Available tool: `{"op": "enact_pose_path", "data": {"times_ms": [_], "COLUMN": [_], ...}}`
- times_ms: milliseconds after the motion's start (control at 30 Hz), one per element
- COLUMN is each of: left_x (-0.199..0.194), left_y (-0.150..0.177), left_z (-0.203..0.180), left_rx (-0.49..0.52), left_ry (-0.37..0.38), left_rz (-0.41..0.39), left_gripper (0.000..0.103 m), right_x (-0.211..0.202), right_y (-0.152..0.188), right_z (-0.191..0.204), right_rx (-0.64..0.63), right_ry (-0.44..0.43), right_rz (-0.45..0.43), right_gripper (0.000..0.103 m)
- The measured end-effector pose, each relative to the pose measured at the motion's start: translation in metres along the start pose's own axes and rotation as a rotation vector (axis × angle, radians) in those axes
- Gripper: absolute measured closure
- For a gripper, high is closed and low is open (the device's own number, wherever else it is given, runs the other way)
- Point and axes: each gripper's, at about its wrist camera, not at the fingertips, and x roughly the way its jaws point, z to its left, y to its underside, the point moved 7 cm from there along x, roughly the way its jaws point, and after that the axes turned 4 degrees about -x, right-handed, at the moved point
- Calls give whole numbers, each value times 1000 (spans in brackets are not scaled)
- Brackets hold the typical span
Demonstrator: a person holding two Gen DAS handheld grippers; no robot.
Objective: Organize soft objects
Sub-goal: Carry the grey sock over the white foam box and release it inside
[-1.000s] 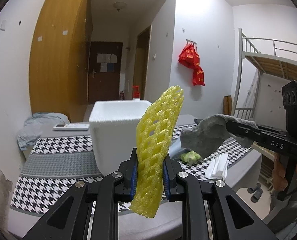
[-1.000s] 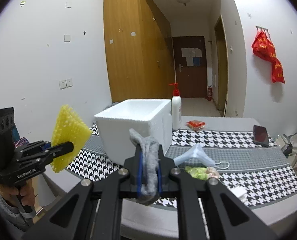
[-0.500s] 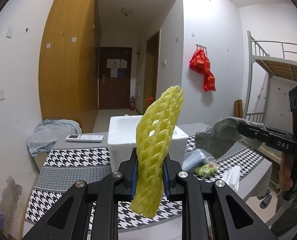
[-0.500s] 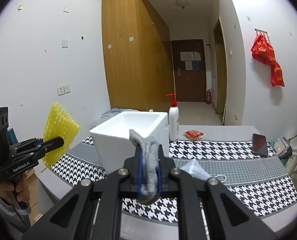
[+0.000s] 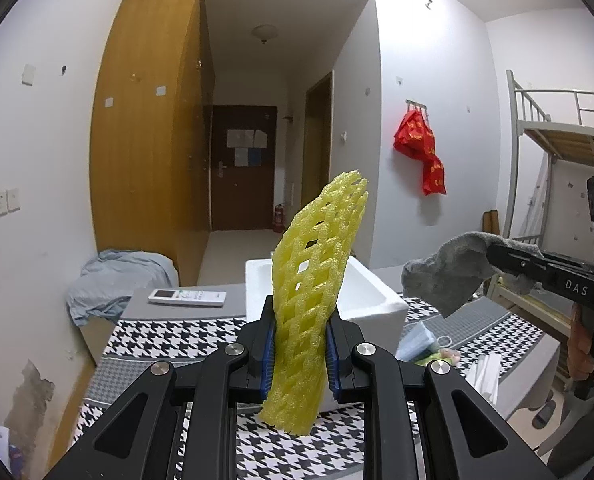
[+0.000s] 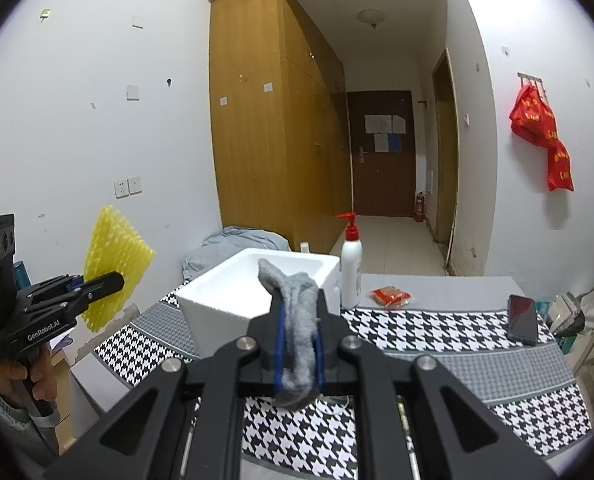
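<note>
My left gripper is shut on a yellow foam net sleeve that stands upright between its pads; the sleeve also shows in the right wrist view. My right gripper is shut on a grey sock, also seen hanging from it in the left wrist view. Both are held in the air on the near side of a white foam box, open at the top, which stands on the houndstooth-covered table. The box also shows in the left wrist view.
On the table are a white pump bottle, a red snack packet, a dark phone, a remote control, a blue face mask and white tissues. A bunk bed stands to the right.
Both grippers have drawn back and risen from the table. The box and table look smaller and lower in both views. Both grips are unchanged.
</note>
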Motion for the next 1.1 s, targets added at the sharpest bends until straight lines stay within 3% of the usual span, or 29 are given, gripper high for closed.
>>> {"op": "enact_pose_path", "data": {"times_ms": [567,1100], "left_x": [15,16], "left_y": [1,12], "left_z": [27,53], "left_rx": [-44,-79], "left_ry": [-87,-152], "left_rz": [12,30], "left_gripper": [81,81], "right_x": [44,107], "right_y": [-30,-27], "right_z": [18,39], "right_rx": [-47,-46], "right_ry": [-71,-138], "right_rz": [-10,72], "right_gripper": [89,88]}}
